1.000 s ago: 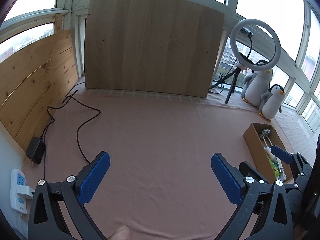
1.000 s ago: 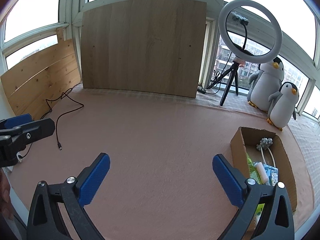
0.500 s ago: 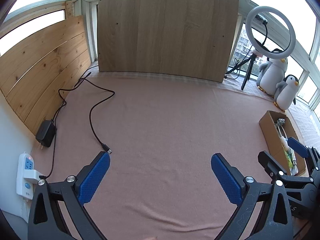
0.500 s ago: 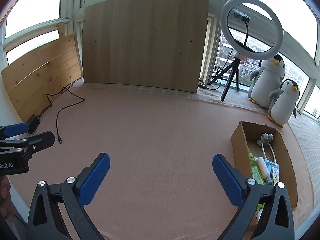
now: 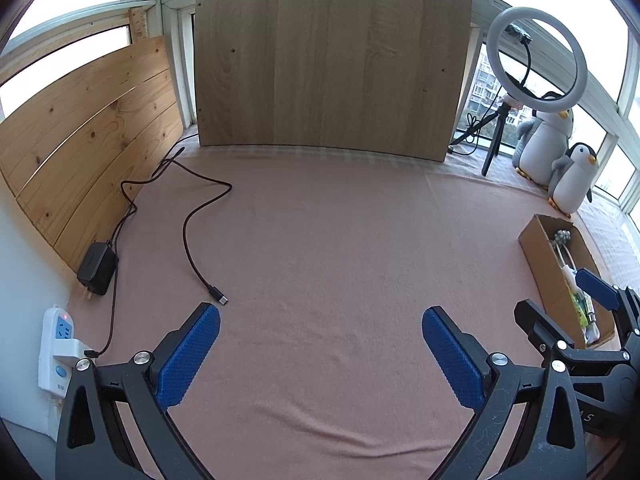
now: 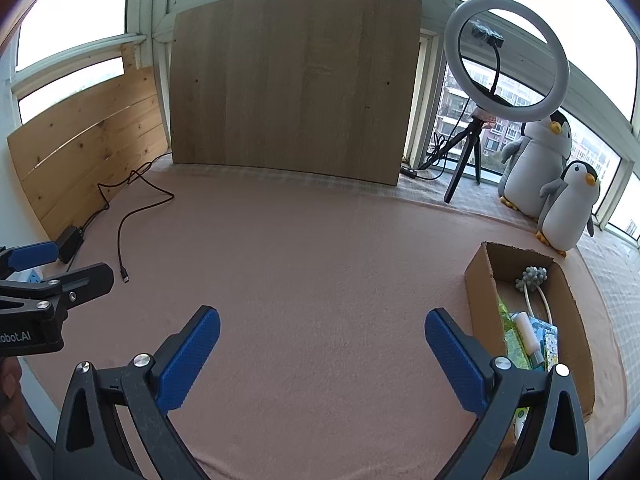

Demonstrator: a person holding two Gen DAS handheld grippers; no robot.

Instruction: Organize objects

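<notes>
Both the left gripper (image 5: 320,340) and right gripper (image 6: 322,342) hang wide apart and empty above the pink mat (image 6: 320,248); the cardboard box (image 6: 480,280), by the mat's right edge, already holds the small items, seemingly finished.

Bright window backlight, overexposed panes, sharp focus, fisheye-bent edges.
</notes>
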